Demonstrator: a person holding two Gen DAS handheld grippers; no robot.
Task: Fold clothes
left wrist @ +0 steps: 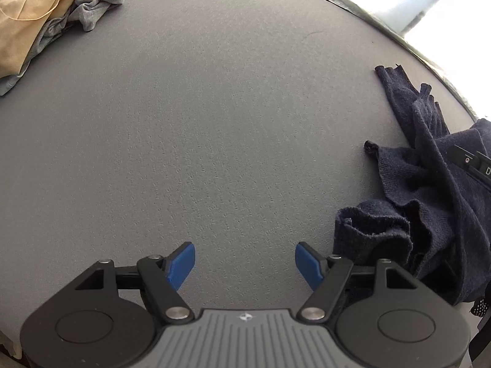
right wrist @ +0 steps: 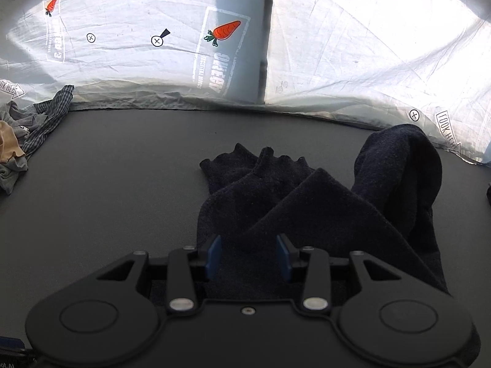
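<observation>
Dark blue knitted cloth (right wrist: pixel 307 202) lay crumpled on the grey table (left wrist: pixel 214 122). The right gripper (right wrist: pixel 248 257) pointed down over it with its blue fingers (right wrist: pixel 213 256) partly apart, not pinching it. The left gripper (left wrist: pixel 245 263) was spread wide over bare table, just beside the cloth. More clothes (left wrist: pixel 46 15) sat piled far off.

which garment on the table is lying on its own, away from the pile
The dark navy knit garment, crumpled right in front of the right gripper. The tan, grey and checked clothes are heaped together at the far corner.
</observation>
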